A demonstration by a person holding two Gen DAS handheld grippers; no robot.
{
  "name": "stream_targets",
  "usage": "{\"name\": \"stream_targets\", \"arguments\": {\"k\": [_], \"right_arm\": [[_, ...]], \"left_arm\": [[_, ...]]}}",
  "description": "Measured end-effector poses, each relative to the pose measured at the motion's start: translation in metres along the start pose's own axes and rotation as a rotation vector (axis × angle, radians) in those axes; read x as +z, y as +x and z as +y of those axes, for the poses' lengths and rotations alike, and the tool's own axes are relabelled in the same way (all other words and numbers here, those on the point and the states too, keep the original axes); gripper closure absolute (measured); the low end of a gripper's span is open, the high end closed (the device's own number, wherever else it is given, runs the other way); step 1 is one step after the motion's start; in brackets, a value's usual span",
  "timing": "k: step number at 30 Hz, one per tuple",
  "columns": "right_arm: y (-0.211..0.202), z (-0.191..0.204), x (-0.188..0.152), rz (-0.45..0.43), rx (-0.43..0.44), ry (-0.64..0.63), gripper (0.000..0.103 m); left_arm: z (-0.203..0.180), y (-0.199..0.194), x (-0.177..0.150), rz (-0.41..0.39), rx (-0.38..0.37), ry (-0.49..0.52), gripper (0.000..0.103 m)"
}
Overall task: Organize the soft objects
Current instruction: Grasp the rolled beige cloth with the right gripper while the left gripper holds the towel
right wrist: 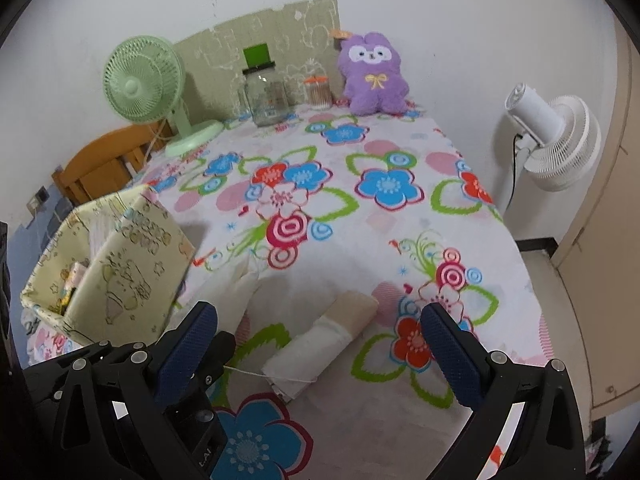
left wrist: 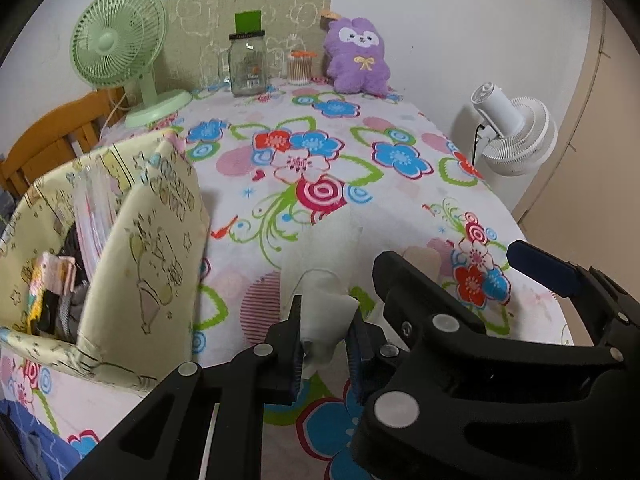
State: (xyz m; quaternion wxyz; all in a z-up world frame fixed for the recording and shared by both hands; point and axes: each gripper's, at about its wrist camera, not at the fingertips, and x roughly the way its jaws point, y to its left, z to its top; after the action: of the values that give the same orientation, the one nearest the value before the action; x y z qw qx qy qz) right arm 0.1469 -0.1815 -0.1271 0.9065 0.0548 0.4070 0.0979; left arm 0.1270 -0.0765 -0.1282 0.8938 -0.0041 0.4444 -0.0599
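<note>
My left gripper (left wrist: 325,340) is shut on a white sock (left wrist: 322,280) lying on the floral tablecloth (left wrist: 320,152); the sock stretches away from the jaws. My right gripper (right wrist: 318,352) is open and empty, seen beside the left one (left wrist: 460,264). Between its fingers lies a second white and beige sock (right wrist: 320,340) with a loose thread. The first sock shows at the left (right wrist: 240,292). A yellow fabric storage box (left wrist: 100,240) stands at the left, holding several soft items; it also shows in the right wrist view (right wrist: 108,272).
At the table's far end stand a green desk fan (left wrist: 120,48), a glass jar (left wrist: 248,64), a cotton swab container (left wrist: 300,66) and a purple plush (left wrist: 358,56). A white floor fan (left wrist: 516,132) stands right of the table. A wooden chair (left wrist: 52,136) is at the left.
</note>
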Motion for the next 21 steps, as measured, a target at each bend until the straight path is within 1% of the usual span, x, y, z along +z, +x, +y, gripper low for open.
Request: {"name": "stream_targets", "arguments": {"k": [3, 6, 8, 9, 11, 13, 14, 15, 17, 18, 19, 20, 21], "right_arm": [[0.009, 0.000, -0.003, 0.040, 0.008, 0.013, 0.006], [0.017, 0.000, -0.004, 0.077, -0.009, 0.011, 0.017], [0.025, 0.000, -0.004, 0.108, -0.021, 0.010, 0.027], [0.028, 0.000, -0.005, 0.122, -0.022, 0.012, 0.029], [0.034, -0.001, -0.006, 0.147, -0.011, 0.021, 0.039], [0.039, -0.002, -0.006, 0.159, -0.001, 0.025, 0.043], [0.041, -0.002, -0.005, 0.162, 0.000, 0.027, 0.048], [0.042, -0.001, -0.005, 0.165, 0.000, 0.026, 0.050], [0.045, -0.001, -0.005, 0.173, 0.004, 0.022, 0.063], [0.046, -0.001, -0.005, 0.180, 0.010, 0.023, 0.065], [0.048, -0.002, -0.005, 0.183, 0.015, 0.024, 0.072], [0.048, -0.002, -0.005, 0.184, 0.020, 0.028, 0.080], [0.049, -0.003, -0.006, 0.186, 0.032, 0.036, 0.084]], "left_arm": [[-0.002, 0.004, -0.002, 0.009, -0.013, 0.008, 0.086], [-0.003, 0.010, -0.002, 0.022, -0.022, 0.016, 0.086], [-0.002, 0.017, -0.002, 0.038, -0.025, 0.011, 0.086], [-0.002, 0.019, -0.001, 0.044, -0.027, 0.009, 0.086], [-0.001, 0.022, -0.002, 0.052, -0.031, 0.008, 0.086], [-0.001, 0.024, -0.001, 0.057, -0.032, 0.008, 0.086], [0.000, 0.026, -0.001, 0.059, -0.033, 0.008, 0.086], [0.000, 0.026, -0.001, 0.061, -0.034, 0.008, 0.086], [0.000, 0.028, -0.001, 0.064, -0.035, 0.011, 0.086], [0.000, 0.028, -0.001, 0.065, -0.035, 0.014, 0.086], [-0.001, 0.028, -0.001, 0.065, -0.034, 0.017, 0.086], [-0.001, 0.028, 0.000, 0.066, -0.032, 0.018, 0.086], [-0.001, 0.029, 0.000, 0.067, -0.031, 0.017, 0.086]]}}
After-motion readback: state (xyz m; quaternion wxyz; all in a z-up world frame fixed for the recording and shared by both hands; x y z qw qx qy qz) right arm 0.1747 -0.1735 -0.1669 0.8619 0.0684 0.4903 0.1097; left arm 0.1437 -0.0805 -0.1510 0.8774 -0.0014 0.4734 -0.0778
